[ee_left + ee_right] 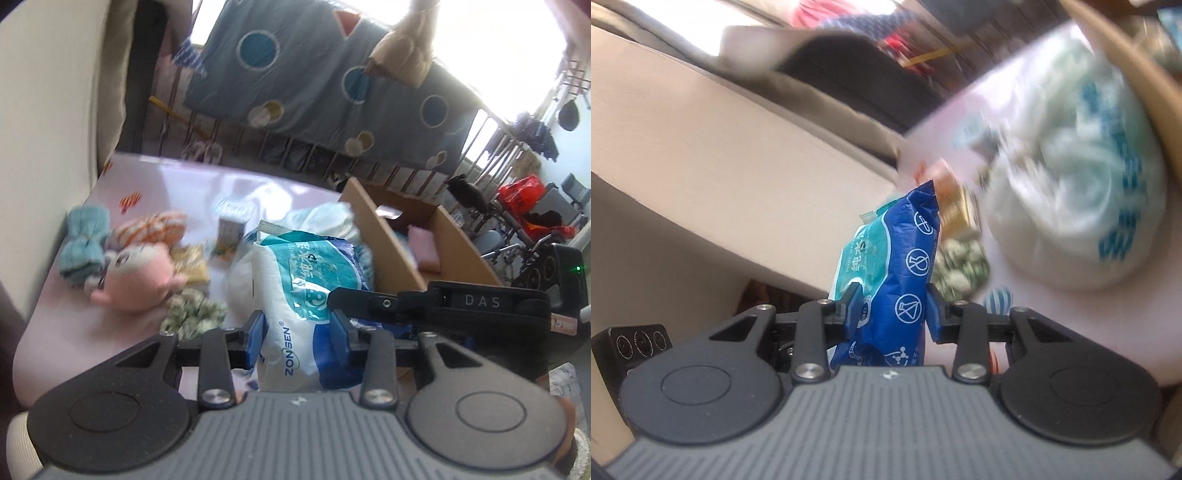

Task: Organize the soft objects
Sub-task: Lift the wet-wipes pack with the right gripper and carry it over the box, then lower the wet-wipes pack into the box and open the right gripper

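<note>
A: What do the tongs have?

B: Both are clamped on one wipes pack. The left gripper has its blue pads pressed into the pack's white-and-teal end, and the right gripper pinches the dark blue end with the warning icons.

A: Can you see one gripper from the other?

B: From the left wrist view, yes — the right gripper's black finger reaches in against the pack's right side.

A: And where is the pack?

B: Held clear above the pink table, upright between the jaws.

A: What lies around the pack?

B: Left of it, a pink plush with a teal cloth beyond that. Just below the plush, a green-and-white knit bundle. Behind the pack sits a white bag printed in blue — blurred. To the pack's right stands a cardboard box with a pink thing inside.
</note>
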`<state>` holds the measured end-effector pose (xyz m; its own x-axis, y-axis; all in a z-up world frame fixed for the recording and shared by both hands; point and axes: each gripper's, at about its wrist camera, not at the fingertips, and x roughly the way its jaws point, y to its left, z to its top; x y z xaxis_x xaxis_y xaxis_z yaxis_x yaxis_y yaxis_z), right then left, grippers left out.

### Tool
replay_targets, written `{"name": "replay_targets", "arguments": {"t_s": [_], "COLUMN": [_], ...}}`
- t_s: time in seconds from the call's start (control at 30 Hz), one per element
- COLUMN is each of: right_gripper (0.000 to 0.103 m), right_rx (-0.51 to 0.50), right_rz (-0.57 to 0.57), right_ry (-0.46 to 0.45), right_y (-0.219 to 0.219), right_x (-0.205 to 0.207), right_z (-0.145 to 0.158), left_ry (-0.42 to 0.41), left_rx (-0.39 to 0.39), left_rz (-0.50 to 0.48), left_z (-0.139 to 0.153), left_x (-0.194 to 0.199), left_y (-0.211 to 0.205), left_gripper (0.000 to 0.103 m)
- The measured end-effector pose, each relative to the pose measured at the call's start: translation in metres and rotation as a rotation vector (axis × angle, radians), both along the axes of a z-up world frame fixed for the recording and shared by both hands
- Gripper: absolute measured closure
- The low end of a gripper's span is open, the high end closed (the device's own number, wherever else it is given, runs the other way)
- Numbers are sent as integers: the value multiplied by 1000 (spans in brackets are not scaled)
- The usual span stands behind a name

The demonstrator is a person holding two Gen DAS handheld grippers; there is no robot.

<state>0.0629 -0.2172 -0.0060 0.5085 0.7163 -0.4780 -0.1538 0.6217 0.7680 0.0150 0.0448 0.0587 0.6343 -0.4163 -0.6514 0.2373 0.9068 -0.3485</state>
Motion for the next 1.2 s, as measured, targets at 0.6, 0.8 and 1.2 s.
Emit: {"name": "replay_targets", "arguments": {"t_s": [0.6, 0.8, 1.2], "right_gripper": [68, 68, 67], "right_rx": [-66, -77, -292], "right_rz": [-272, -233, -253], "right_ry": [54, 192, 368], "right_y": [-231, -250, -265], "right_x": [76, 133, 155], "right_z": [17, -47, -88], "left_ry": [42, 138, 90], "left_rx": [26, 120, 91], "left_rz": [-309, -295, -286], "left_z": [2, -43, -29], "left_x": [143, 179, 162], "left_y": [-240, -264, -220], "left_gripper": [64, 63, 63]}}
